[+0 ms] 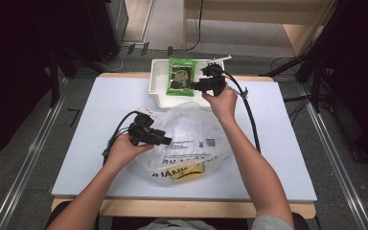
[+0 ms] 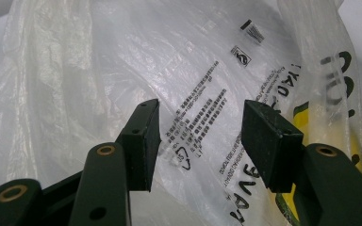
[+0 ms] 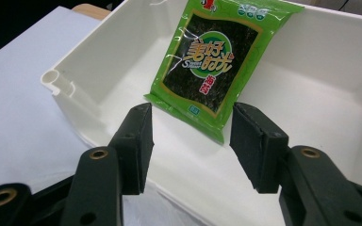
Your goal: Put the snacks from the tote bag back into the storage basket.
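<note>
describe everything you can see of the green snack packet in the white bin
The green snack packet is a flat, glossy, sealed pouch, bright green with a dark centre panel, a round logo and yellow lettering. It lies inside the white bin at the table's far edge, seemingly leaning on the bin's far wall. The right gripper hovers just short of its near edge, jaws open on either side; whether the jaws touch it cannot be told.

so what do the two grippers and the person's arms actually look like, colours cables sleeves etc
Both tools are black. The left gripper and the right gripper each end in two flat, blocky rectangular pads on arms with brass-ringed holes. A black cable trails from each; the right one's carries a pale tag. The forearms are bare, with short grey sleeves at the bottom edge.
</note>
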The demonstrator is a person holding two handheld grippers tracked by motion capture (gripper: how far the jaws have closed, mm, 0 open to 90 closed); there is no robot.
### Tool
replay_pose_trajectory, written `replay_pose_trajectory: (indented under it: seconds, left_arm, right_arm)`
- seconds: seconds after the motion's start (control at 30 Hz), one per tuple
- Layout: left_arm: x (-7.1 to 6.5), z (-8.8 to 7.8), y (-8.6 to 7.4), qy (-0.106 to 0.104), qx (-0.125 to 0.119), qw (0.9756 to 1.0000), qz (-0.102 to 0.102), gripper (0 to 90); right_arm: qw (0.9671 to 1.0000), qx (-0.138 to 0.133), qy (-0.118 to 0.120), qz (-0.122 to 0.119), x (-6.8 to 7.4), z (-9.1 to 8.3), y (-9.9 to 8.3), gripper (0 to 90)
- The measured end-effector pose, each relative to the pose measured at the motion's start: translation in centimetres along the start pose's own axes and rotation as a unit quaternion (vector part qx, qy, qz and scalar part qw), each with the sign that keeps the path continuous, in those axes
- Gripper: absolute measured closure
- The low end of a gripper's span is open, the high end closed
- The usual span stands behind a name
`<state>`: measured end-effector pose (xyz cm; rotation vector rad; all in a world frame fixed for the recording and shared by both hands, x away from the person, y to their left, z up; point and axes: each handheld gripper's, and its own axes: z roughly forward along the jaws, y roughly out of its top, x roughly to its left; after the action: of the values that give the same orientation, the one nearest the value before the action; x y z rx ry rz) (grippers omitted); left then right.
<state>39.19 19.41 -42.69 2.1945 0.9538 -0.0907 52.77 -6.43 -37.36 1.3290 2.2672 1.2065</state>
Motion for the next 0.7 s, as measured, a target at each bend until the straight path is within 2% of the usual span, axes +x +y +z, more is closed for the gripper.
replay_pose_trajectory:
  seconds: [0.1, 0.7]
  left_arm:
    - [0.0, 0.0, 0.0, -0.001, 0.0, 1.0, 0.0, 48.4]
    - [0.2, -0.4, 0.2, 0.0, 0.0, 1.0, -0.003, 46.6]
  right_arm:
    - [1.0, -0.006, 0.004, -0.001, 0.1, -0.6, -0.5, 51.1]
    - [0.9995, 0.007, 0.017, -0.026, 1.0, -2.7, -4.5, 51.2]
